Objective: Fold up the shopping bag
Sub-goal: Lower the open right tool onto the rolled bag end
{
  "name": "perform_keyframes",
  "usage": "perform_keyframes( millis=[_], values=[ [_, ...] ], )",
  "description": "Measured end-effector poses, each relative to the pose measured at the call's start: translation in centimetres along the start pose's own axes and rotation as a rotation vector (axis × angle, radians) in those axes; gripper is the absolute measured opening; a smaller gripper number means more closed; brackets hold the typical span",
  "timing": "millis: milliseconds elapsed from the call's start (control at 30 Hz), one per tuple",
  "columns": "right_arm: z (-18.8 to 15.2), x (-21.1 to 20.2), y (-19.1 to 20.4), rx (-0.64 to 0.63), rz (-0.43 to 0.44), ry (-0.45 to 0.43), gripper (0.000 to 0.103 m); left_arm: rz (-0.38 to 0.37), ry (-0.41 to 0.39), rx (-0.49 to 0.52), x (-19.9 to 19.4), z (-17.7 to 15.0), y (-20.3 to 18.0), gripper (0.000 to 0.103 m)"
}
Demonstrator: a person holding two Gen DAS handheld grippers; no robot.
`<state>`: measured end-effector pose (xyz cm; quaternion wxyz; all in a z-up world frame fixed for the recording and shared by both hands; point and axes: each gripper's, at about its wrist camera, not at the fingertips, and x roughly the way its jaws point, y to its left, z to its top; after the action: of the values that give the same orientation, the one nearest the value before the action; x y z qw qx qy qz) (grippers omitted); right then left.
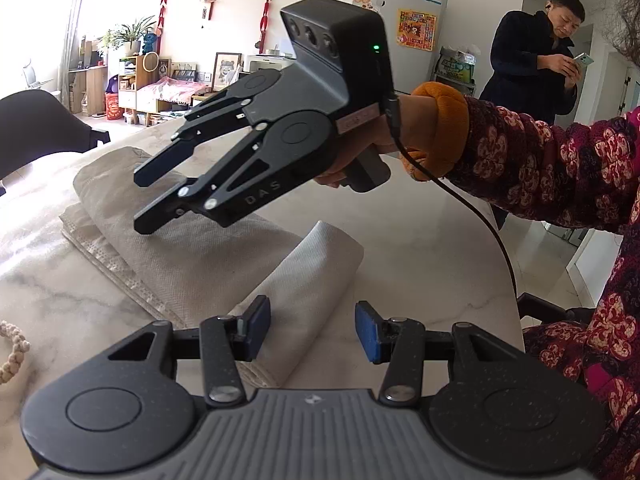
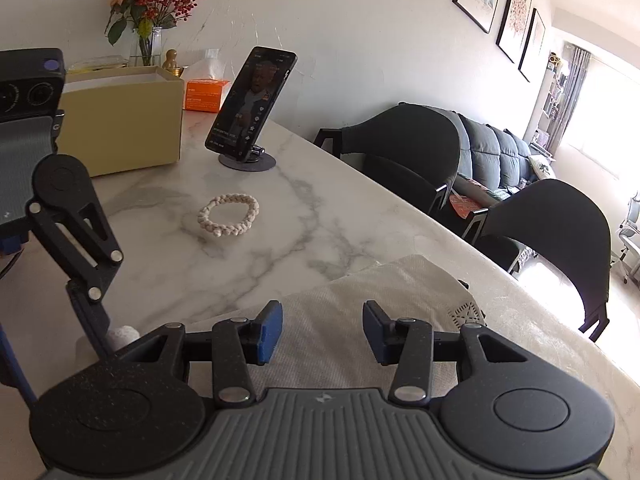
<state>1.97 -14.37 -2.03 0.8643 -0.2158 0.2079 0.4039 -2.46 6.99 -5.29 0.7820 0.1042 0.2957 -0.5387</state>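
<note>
While our shopping bag lies folded on the tabletop | right gripper spread, empty above its far end | left gripper spread, empty, nearer the loose near flap.

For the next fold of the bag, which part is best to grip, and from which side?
Probably the free short end of the bag, the strip lying in front of the left gripper. It is thin and flat on the table, so come low from the near side and slide one finger under the edge. The right gripper hovers open above the thicker folded part, which is harder to pinch.
</note>
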Motion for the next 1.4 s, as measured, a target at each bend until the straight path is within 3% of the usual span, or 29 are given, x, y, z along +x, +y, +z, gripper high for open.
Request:
perform_keyframes(
  millis=[267, 400, 567, 1000, 1400],
  values=[
    [-1.1, -5.0, 3.2, -0.001, 0.088, -0.034, 0.045, -0.004, 0.014, 0.015, 0.3, 0.4, 0.2, 0.047],
    [-1.7, -6.4, 4.4, -0.005, 0.154, -0.026, 0.034, -0.006, 0.019, 0.022, 0.5, 0.5, 0.4, 0.047],
    [-2.6, -7.6, 5.4, -0.027, 0.185, 0.0, 0.033, -0.009, 0.027, 0.035, 0.8, 0.8, 0.5, 0.047],
    [-3.8, -7.9, 6.1, -0.056, 0.19, 0.033, 0.033, -0.012, 0.046, 0.058, 1.7, 1.5, 1.2, 0.047],
    [-4.2, -7.7, 7.5, -0.193, 0.173, 0.048, 0.04, -0.023, 0.067, 0.085, 1.9, 1.3, 1.3, 0.047]
  ],
)
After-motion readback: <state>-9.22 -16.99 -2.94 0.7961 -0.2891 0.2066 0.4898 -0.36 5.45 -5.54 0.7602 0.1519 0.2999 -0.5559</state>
